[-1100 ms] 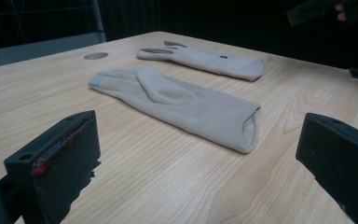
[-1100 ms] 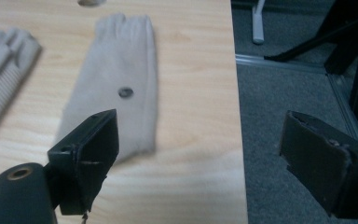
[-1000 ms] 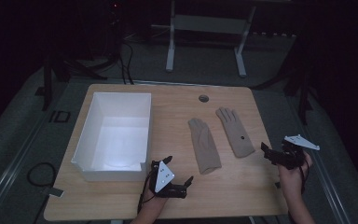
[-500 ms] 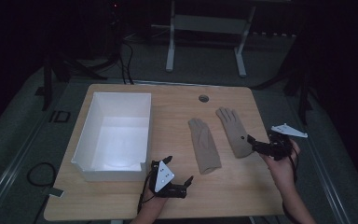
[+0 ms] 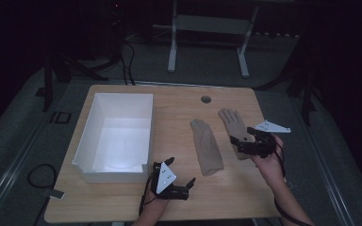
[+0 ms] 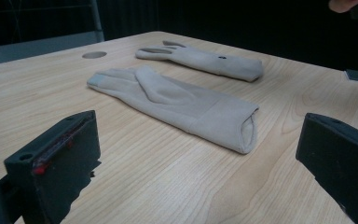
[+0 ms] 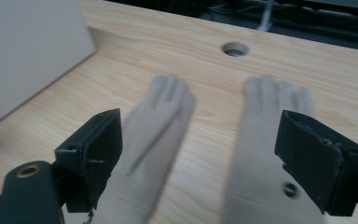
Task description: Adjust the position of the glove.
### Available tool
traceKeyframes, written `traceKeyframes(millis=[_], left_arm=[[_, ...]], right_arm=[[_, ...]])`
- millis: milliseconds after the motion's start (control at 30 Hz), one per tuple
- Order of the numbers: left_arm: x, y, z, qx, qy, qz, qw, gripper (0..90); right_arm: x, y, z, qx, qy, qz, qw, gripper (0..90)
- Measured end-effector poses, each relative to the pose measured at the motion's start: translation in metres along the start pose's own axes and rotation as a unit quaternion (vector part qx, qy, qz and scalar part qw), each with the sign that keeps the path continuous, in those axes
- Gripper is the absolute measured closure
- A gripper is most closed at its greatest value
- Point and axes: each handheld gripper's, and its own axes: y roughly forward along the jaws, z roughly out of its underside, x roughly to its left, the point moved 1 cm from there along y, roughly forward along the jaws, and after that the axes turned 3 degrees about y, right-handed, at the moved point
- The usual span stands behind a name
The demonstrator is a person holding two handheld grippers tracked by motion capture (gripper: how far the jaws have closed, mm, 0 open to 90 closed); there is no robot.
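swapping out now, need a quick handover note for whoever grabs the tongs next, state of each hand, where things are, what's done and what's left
Left tongs: open, empty, low over the near table edge, in front of the white bin.
Right tongs: open, jaws just closing slightly, nothing between them, over the cuff end of the right glove.
Left glove: flat on the wooden table, beside the right glove, apart from it.
Done: nothing gripped yet, bin holds nothing.
Left: probably grip each glove and move it, likely into the bin.
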Motion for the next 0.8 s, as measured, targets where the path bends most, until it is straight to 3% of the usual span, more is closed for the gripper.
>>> traceKeyframes(millis=[100, 300, 433, 667, 800], left_arm=[[0.000, 0.000, 0.000, 0.000, 0.000, 0.001, 1.0000, 0.1], [0.000, 0.000, 0.000, 0.000, 0.002, 0.001, 1.0000, 0.1], [0.000, 0.000, 0.000, 0.000, 0.002, 0.000, 1.0000, 0.1], [-0.001, 0.000, 0.000, 0.001, 0.005, 0.001, 1.0000, 0.1], [-0.001, 0.000, 0.000, 0.001, 0.005, 0.001, 1.0000, 0.1]], right_arm=[[0.012, 0.011, -0.002, 0.001, -0.016, -0.027, 0.9995, 16.4], [0.027, 0.032, -0.003, 0.009, -0.034, -0.048, 0.9982, 19.8], [0.030, 0.049, -0.001, 0.019, -0.035, -0.053, 0.9978, 23.4], [0.031, 0.078, 0.005, 0.050, -0.051, -0.034, 0.9969, 34.0], [0.030, 0.089, 0.008, 0.060, -0.045, -0.036, 0.9965, 36.1]])
